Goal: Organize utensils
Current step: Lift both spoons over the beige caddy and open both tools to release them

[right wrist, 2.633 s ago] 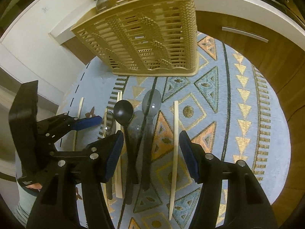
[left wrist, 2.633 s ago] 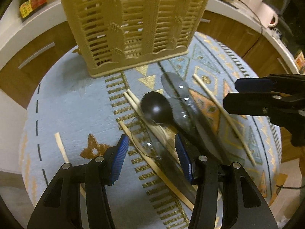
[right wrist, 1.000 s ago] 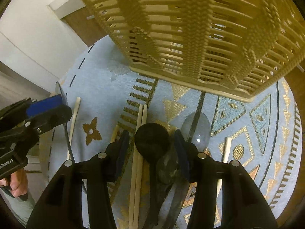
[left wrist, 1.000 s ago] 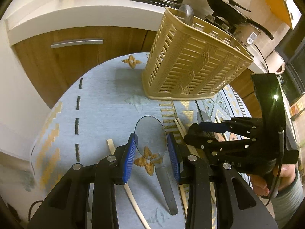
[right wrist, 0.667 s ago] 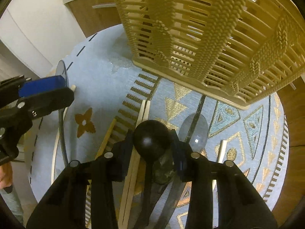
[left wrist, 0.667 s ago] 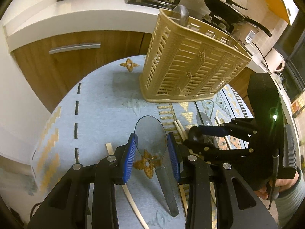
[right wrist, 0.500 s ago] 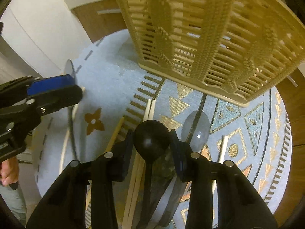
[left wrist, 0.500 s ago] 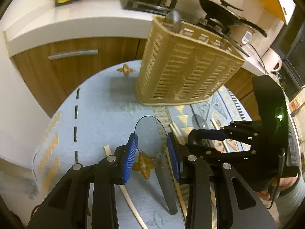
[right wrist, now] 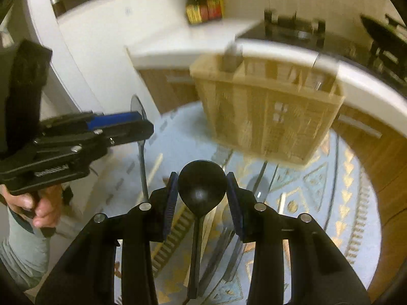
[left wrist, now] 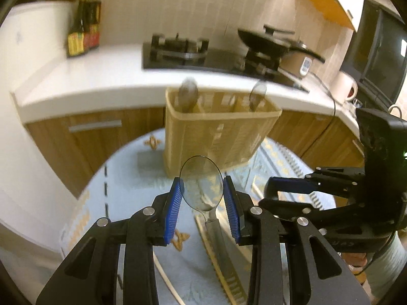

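My left gripper (left wrist: 201, 181) is shut on the bowl of a clear plastic spoon (left wrist: 199, 183), whose handle hangs down above the table. My right gripper (right wrist: 201, 178) is shut on the bowl of a black spoon (right wrist: 201, 180), handle hanging down too. Both are lifted off the patterned cloth. Ahead stands the beige slatted utensil basket (left wrist: 216, 132), with two spoon heads (left wrist: 188, 92) sticking out of its top. In the right wrist view the same basket (right wrist: 269, 117) stands ahead and the left gripper (right wrist: 138, 120) shows at the left with its clear spoon (right wrist: 142, 152).
Chopsticks (left wrist: 165, 277) and another clear spoon (right wrist: 257, 190) lie on the blue patterned tablecloth (left wrist: 127, 185). Behind the round table runs a white counter (left wrist: 96, 78) with sauce bottles (left wrist: 82, 31), a gas hob (left wrist: 178, 50) and a pan (left wrist: 269, 42). A hand (right wrist: 38, 203) holds the left gripper.
Both grippers have risen from the table, each carrying its spoon. The right gripper closed on the black spoon's bowl and lifted it. The basket's open top has come into view.
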